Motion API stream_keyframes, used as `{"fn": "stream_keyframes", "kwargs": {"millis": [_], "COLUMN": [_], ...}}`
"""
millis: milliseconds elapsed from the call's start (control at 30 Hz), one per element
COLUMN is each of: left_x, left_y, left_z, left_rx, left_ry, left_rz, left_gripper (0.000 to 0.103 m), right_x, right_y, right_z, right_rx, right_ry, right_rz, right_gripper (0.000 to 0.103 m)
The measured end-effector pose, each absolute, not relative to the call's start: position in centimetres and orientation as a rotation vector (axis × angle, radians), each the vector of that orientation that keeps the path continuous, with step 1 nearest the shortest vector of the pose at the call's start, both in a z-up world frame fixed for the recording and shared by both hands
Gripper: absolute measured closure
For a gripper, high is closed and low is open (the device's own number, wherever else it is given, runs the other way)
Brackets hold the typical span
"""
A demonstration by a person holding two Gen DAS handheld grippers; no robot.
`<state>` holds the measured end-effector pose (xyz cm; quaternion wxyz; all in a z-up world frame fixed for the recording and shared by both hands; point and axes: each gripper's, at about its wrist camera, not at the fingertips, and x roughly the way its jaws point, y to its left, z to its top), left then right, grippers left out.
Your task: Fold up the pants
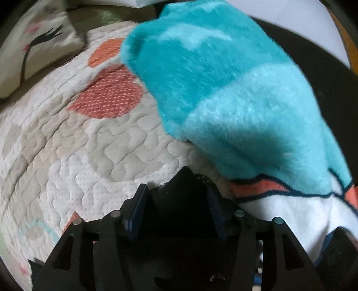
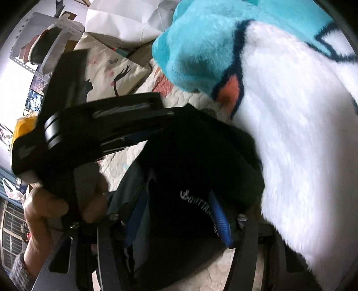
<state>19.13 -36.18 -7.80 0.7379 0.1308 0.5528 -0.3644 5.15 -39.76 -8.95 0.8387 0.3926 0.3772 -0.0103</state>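
Observation:
The black pants [image 2: 192, 161] with a small white logo are bunched between the fingers of my right gripper [image 2: 179, 215], which is shut on the fabric. In the left wrist view my left gripper [image 1: 176, 199] is shut on a peak of black pants fabric [image 1: 181, 188] held just above the quilt. In the right wrist view the left gripper's body [image 2: 96, 125] shows close on the left, held by a hand [image 2: 56, 206]. Most of the pants is hidden by the grippers.
A fluffy teal, white and orange blanket [image 1: 235, 89] lies right beside the pants, also filling the right of the right wrist view [image 2: 290, 134]. The quilted bedspread [image 1: 78, 145] lies underneath. A printed cushion [image 1: 33, 44] sits at the far left. Boxes and papers [image 2: 116, 20] lie behind.

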Motion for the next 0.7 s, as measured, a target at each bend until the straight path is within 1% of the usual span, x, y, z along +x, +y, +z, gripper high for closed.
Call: {"fn": "stream_keyframes", "kwargs": {"millis": [33,67,100,200,400,600,700], "left_x": [18.8,18.4,18.0,17.7,16.0,14.2,13.4], "left_y": [-36.3,-36.2,-35.8,-34.0,-28.6,-20.5,-16.2], "left_z": [-7.8,-7.5,-7.0,-5.5,-1.1,2.4,3.6], "left_rx": [0.320,0.333,0.328,0.261,0.128,-0.024,-0.083], "left_ry": [1.200,1.182,1.161,1.143,1.071,1.001,0.964], "left_rz": [-0.787,-0.793,-0.804,-0.807,-0.800,-0.762,-0.748], "left_gripper": [0.068,0.071,0.075,0.079,0.080,0.080,0.080], "right_x": [5.3,5.4,5.4,5.3,4.8,4.0,3.6], "right_y": [-39.9,-40.1,-40.3,-40.0,-36.9,-33.5,-30.4], "right_z": [-9.1,-9.3,-9.4,-8.5,-4.6,-2.5,-0.9], "right_rx": [0.833,0.849,0.868,0.853,0.746,0.665,0.568], "right_ry": [0.806,0.813,0.813,0.787,0.713,0.691,0.684], "right_rz": [-0.021,-0.016,-0.010,0.019,0.151,0.264,0.314], "right_gripper": [0.069,0.088,0.091,0.092,0.092,0.093,0.093]}}
